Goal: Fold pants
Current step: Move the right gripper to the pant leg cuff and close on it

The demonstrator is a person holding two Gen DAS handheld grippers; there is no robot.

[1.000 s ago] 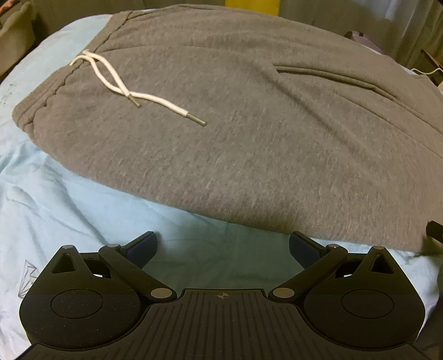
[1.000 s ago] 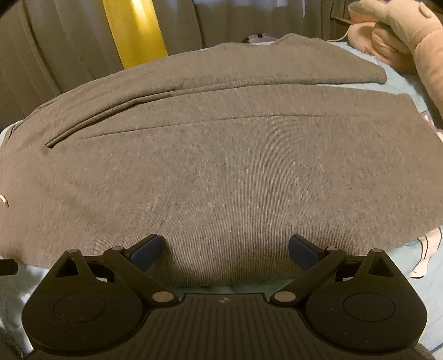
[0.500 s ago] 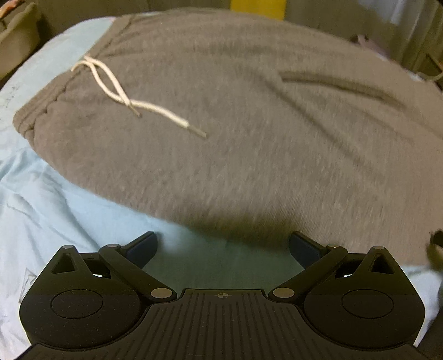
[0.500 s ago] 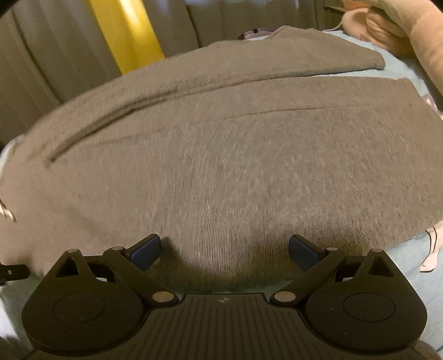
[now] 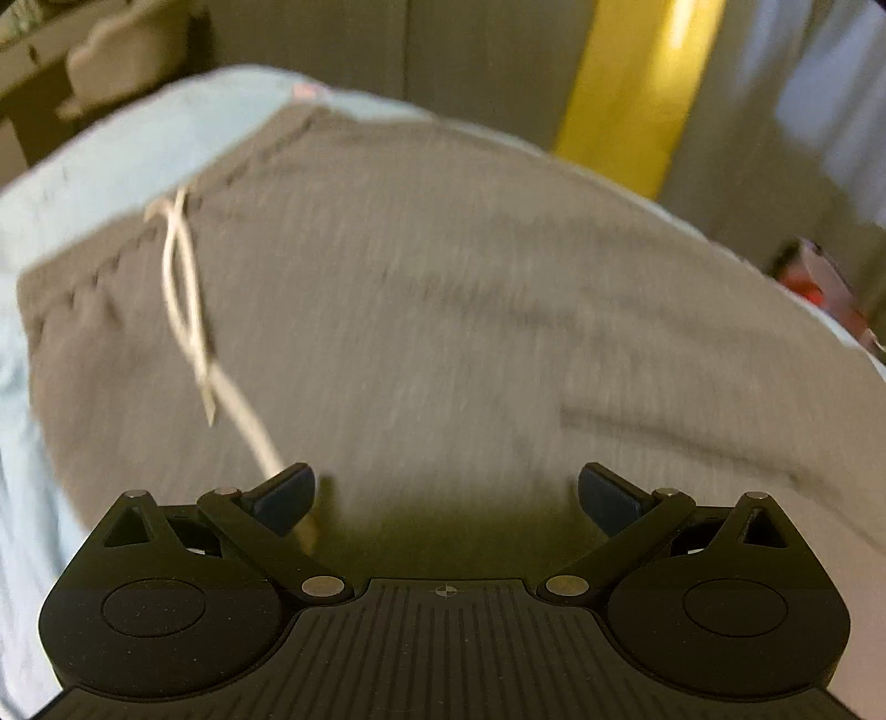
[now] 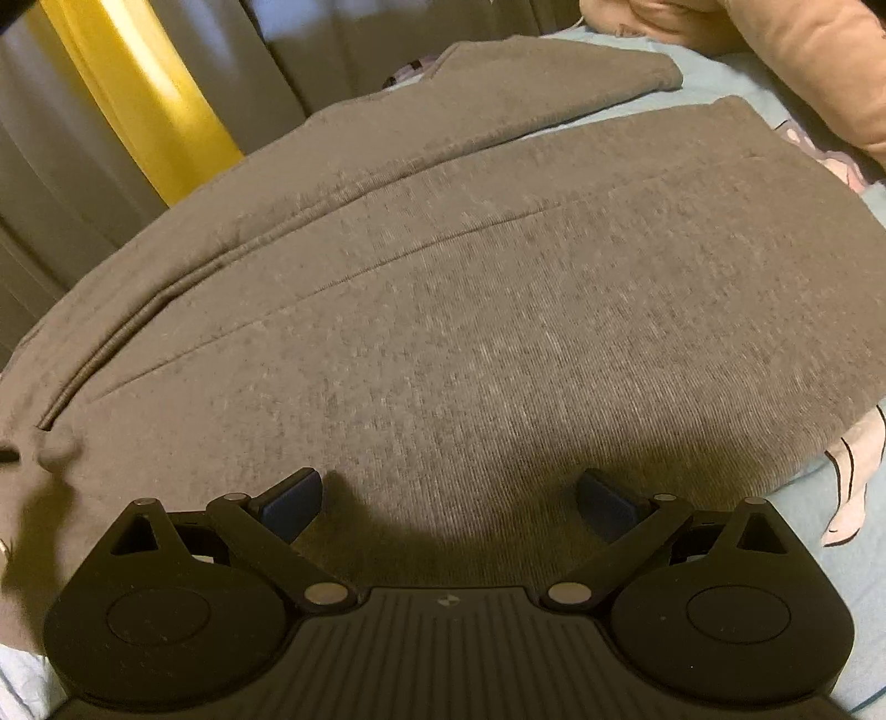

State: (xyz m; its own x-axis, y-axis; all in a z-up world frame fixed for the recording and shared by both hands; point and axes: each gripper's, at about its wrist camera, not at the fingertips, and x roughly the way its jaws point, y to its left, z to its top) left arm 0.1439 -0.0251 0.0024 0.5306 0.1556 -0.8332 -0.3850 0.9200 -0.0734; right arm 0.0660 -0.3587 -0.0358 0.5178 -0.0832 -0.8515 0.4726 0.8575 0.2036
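Left wrist view, blurred, has the left gripper [image 5: 446,493] spread wide and empty above the grey pants [image 5: 470,310] near their waistband, the white drawstring [image 5: 188,310] trailing to its left finger. Right wrist view shows the right gripper [image 6: 449,495] likewise released over the legs, with pale blue sheet [image 6: 853,498] bare past the right-hand edge.

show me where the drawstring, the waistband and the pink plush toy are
drawstring [image 5: 185,310], left wrist view, on the white cord where its two strands run close together
waistband [image 5: 116,260], left wrist view, on the ribbed grey band left of the cord
pink plush toy [image 6: 797,50], right wrist view, on its pink body at top right
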